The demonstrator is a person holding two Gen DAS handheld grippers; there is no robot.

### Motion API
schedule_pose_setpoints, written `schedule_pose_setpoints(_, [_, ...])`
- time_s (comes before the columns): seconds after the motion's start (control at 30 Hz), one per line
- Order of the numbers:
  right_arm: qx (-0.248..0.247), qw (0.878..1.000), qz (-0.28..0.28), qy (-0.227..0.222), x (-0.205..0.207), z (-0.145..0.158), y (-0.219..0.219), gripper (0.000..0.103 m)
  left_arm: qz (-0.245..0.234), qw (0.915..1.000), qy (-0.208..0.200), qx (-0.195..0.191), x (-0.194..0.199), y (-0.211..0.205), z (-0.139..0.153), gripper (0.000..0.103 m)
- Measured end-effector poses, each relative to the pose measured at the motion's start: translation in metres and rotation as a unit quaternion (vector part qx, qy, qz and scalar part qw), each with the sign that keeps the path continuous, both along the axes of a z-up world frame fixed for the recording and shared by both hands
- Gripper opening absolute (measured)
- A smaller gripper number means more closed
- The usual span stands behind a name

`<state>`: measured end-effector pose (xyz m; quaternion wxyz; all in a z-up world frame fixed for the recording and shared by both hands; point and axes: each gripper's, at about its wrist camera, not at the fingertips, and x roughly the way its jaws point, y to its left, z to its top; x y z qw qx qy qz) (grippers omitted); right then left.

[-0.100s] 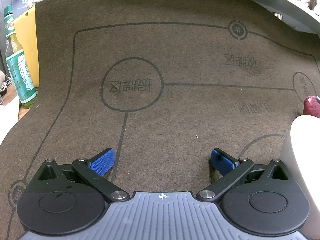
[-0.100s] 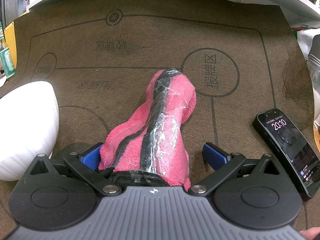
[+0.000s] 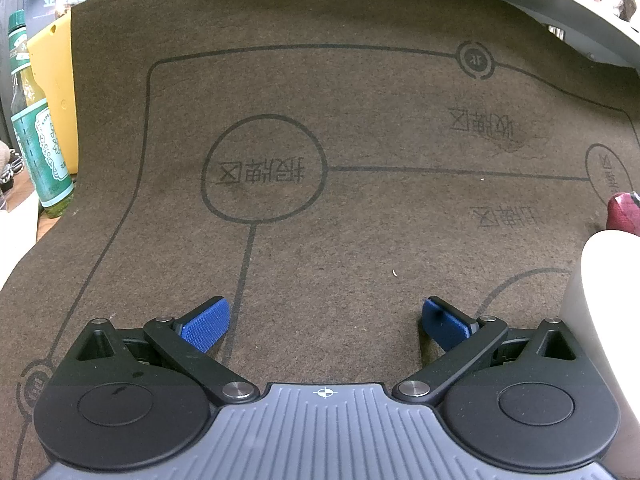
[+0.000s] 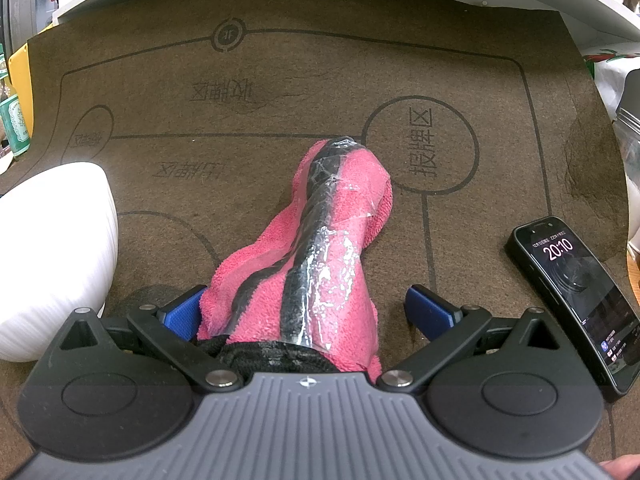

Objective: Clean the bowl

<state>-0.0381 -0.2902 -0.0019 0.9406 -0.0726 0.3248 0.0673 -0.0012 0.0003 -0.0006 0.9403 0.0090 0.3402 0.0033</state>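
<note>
On the brown mat (image 4: 360, 80), at the left of the right wrist view, sits the white bowl (image 4: 52, 256). It has thin ribs on its side. Near it lies a pink cloth (image 4: 320, 248) with a black stripe and shiny clear tape along it. The cloth lies between the blue fingers (image 4: 430, 314) of the right gripper (image 4: 304, 316). The jaws stand wide apart and the right pad does not touch the cloth. A black phone (image 4: 576, 296) lies on the mat to the right, with its screen lit. The left gripper (image 3: 325, 322) is wide apart too, with only bare mat between its pads. The bowl's white side (image 3: 608, 320) shows just beside it on the right. A green bottle (image 3: 36, 140) stands off the mat's left edge, next to a yellow box (image 3: 56, 92).
</note>
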Motion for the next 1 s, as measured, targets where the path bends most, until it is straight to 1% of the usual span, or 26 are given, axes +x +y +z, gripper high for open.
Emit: schedule_pose_setpoints(1.0, [-0.001,1.000,0.000,0.000,-0.0016,0.0003,0.0025,0.103,-0.001,1.0000,0.002,0.000,0.0001,-0.0010,0.0000,0.103])
